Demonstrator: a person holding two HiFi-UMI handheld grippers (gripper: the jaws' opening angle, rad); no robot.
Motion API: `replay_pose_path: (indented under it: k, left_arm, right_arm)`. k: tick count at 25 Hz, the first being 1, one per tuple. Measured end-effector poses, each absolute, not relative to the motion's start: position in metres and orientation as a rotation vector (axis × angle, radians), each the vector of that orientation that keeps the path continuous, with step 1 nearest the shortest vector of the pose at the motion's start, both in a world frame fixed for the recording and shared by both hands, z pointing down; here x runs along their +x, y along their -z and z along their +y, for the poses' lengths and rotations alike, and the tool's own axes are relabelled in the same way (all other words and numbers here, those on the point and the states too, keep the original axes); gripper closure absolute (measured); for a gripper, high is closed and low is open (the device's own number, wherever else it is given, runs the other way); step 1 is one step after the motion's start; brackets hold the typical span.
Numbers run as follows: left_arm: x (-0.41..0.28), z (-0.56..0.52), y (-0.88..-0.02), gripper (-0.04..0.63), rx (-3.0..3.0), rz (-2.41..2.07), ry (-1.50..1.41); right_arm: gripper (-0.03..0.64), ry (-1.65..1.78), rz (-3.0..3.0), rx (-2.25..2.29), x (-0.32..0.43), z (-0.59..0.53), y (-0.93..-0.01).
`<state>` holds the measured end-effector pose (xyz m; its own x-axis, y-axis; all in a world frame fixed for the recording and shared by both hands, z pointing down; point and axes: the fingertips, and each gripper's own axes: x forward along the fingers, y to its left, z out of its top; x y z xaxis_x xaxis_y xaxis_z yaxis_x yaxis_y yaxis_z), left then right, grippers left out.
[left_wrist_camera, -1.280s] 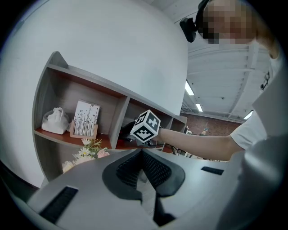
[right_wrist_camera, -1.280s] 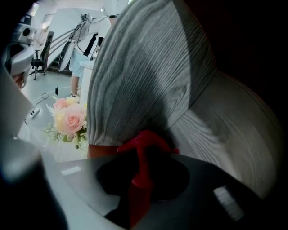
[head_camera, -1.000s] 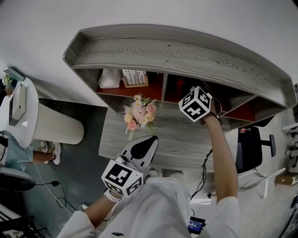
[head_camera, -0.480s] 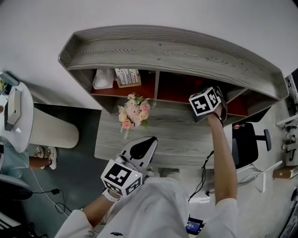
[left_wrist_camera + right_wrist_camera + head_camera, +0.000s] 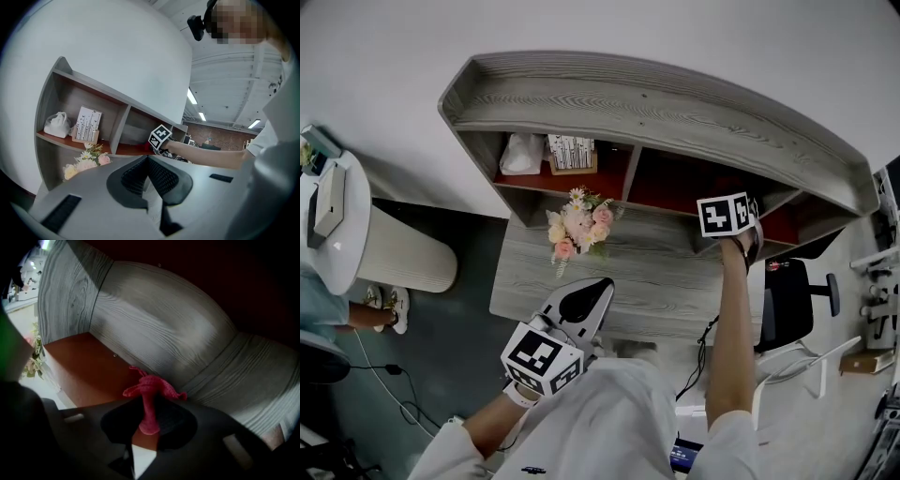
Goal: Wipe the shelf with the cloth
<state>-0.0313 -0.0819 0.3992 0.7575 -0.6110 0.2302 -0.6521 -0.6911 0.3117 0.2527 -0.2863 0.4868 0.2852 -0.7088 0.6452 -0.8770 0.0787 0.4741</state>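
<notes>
Reaching into the shelf's (image 5: 656, 103) right compartment, head view: right gripper (image 5: 750, 232); left gripper (image 5: 602, 284) near the person. Left gripper view: jaws together, empty. Right gripper view: jaws clamped on a crumpled red cloth (image 5: 150, 397) beside the far grey panel.

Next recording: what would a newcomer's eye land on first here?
The red cloth pinched in the right gripper, deep inside a red-floored compartment of the wooden shelf. Then the pink-and-white bouquet on the desk below, and the left gripper, shut and empty, over its near edge.
</notes>
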Motion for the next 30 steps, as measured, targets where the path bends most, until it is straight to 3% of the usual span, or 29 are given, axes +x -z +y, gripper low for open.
replay_pose_path:
  k: [16,30]
  left_arm:
    - [-0.046,-0.085,-0.406,0.589,2.558,-0.981,-0.141]
    - [-0.052,-0.085,-0.403,0.589,2.553,-1.011,-0.123]
  right_arm:
    - [0.535,-0.054,-1.410,1.550,0.234,-0.248,-0.498]
    - [0.535,0.009,-1.856,1.322,0.089,-0.263,-0.490]
